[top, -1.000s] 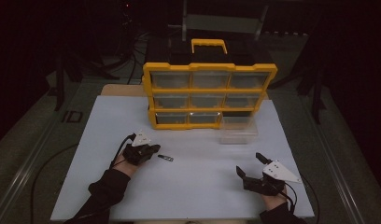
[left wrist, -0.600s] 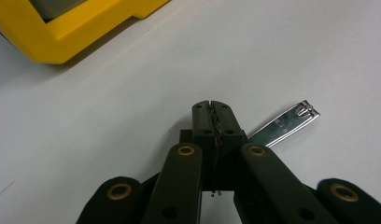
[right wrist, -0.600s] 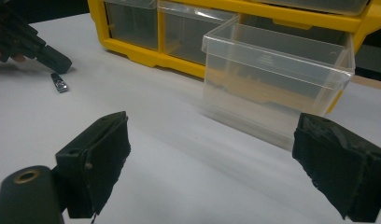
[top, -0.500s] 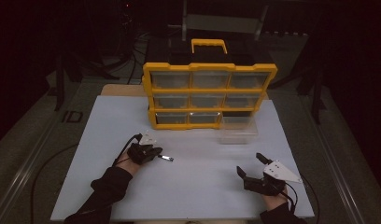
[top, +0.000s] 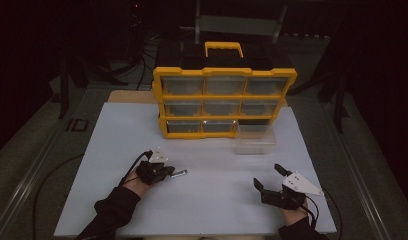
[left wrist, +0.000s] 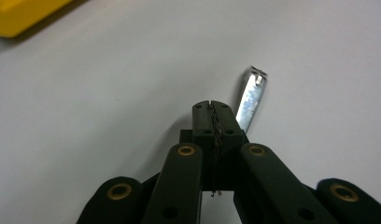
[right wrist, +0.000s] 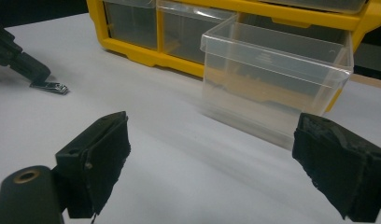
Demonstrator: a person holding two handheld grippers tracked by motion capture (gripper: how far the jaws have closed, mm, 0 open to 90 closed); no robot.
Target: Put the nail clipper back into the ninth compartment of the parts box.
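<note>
High view, left gripper (top: 168, 171): jaws closed, lying low on the table (top: 217, 210).
High view, clipper (top: 180, 174): small metal nail clipper, flat on the table, touching the left gripper's tip and pointing away from it.
High view, right gripper (top: 266, 176): jaws spread, nothing between them.
High view, bin (top: 255, 140): clear and empty; ahead of the right gripper, apart from it, against the organiser (top: 224, 100).
Left gripper view, left gripper (left wrist: 212, 105): pads pressed flush together.
Left gripper view, clipper (left wrist: 251, 95): bright, narrow blade, slanting out just right of the tip; its near end is hidden behind the right jaw, so a pinch cannot be confirmed.
Right gripper view, right gripper (right wrist: 212, 140): wide open and empty, facing the bin (right wrist: 272, 79).
Right gripper view, clipper (right wrist: 51, 87): far to its left, resting on the table at the other gripper's tip.
Progress: early, by judgement; the bin is out and ready, the clipper not yet lifted.
Left to do: probably a firm hold on the clipper, a carry to the bin, a drop inside.
</note>
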